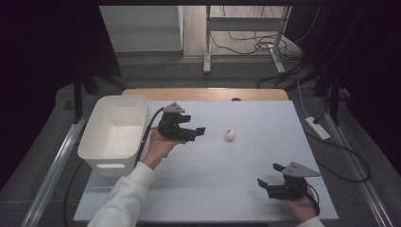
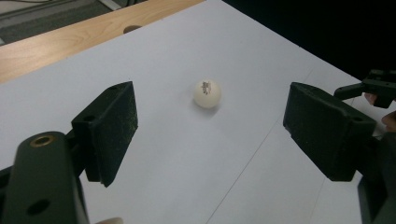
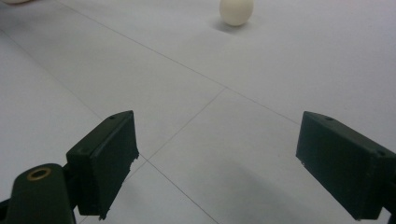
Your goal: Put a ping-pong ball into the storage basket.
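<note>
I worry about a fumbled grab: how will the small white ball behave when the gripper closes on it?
The white ball is round and lies free on the flat table, so a nudge probably sends it rolling. It looks like a light table-tennis ball, so an off-centre squeeze by the left gripper may squirt it out.

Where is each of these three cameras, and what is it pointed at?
High view: above the table, looking down; forearms, left gripper, right gripper, bin.
Left gripper view: on that gripper, open jaws facing the ball.
Right gripper view: low, open jaws over the table.
All three views show the ball.
</note>
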Demonstrator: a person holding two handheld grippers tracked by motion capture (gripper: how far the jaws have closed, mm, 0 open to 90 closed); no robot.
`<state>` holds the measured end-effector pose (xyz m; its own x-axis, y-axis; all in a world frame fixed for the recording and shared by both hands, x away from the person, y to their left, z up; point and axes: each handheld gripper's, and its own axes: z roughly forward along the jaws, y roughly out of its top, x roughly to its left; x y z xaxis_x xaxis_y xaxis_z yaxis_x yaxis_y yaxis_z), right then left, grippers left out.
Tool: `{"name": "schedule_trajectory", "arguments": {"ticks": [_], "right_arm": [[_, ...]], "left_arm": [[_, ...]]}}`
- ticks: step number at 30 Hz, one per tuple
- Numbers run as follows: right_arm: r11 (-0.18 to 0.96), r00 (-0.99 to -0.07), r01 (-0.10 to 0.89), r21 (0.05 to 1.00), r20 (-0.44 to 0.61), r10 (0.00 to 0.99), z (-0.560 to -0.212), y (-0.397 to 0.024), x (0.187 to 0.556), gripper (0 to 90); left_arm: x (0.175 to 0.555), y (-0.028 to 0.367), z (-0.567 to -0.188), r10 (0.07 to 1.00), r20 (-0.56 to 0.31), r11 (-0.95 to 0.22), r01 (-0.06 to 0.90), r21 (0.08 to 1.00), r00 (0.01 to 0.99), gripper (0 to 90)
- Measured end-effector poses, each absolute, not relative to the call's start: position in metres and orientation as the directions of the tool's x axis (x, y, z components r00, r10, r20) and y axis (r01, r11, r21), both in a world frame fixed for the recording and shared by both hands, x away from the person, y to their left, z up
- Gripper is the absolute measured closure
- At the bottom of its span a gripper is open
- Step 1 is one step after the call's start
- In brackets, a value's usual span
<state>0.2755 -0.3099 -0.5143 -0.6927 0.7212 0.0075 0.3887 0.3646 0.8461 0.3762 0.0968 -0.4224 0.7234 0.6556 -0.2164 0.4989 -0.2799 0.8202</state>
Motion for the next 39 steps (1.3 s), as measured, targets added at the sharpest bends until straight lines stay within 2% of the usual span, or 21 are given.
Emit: {"name": "schedule_trajectory", "arguments": {"ticks": [39], "right_arm": [[0.356, -0.704, 0.385, 0.851, 0.022, 0.710, -0.515, -0.310, 0.280, 12.5]], "left_arm": [[0.406, 0.070, -0.462, 0.664, -0.221, -0.297, 0.523, 0.799, 0.715, 19.4]]}}
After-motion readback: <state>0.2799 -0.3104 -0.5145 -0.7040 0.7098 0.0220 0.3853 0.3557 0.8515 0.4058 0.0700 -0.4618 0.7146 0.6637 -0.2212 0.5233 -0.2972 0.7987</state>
